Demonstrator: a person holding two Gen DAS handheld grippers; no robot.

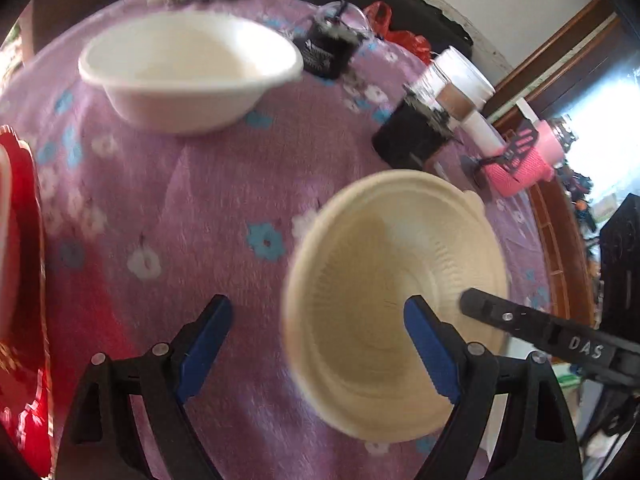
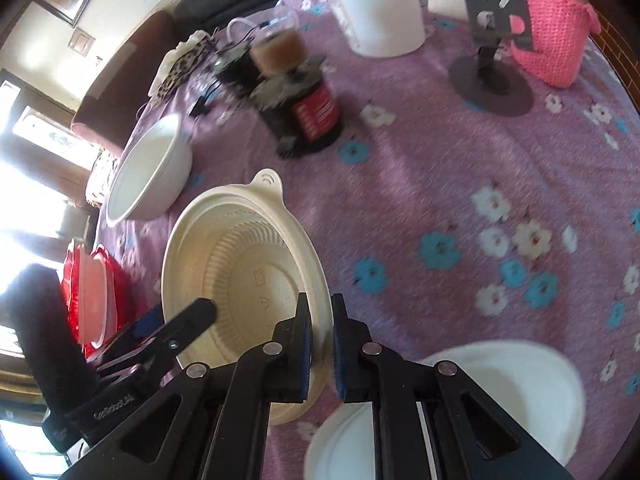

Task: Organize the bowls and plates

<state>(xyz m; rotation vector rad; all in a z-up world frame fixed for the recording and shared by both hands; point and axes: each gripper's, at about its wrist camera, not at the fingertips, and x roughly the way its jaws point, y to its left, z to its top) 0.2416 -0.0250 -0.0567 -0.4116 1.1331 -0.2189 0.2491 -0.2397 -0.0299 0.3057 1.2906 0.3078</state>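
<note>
1. A purple flowered cloth (image 1: 208,208) is covering the table, and two hand-held grippers are working over it.
2. The right gripper (image 2: 322,344) is pinching the near rim of a cream bowl (image 2: 244,276); its fingers are standing close together, one inside the bowl's wall and one outside.
3. The cream bowl is ribbed inside and has a small tab on its far rim. It is sitting tilted, near the middle of the cloth; the blur makes it unclear whether its base is touching the cloth.
4. The left gripper (image 1: 316,344) is standing with its blue-padded fingers (image 1: 206,340) wide apart and nothing clamped. One finger is reaching inside the cream bowl (image 1: 384,280) and the other is hanging over bare cloth to the bowl's left.
5. A white bowl (image 1: 188,68) is resting upright on the far left of the cloth, well apart from the cream one.
6. Red dishes (image 1: 20,280) with a pale one among them are showing at the left edge.
7. White plates (image 2: 504,384) are lying at the near right, just beside the right gripper.
8. Farther off are standing a dark jar (image 2: 308,112), a white tub (image 2: 372,8), a black stand (image 2: 492,76) and a pink knitted cover (image 2: 556,32).
</note>
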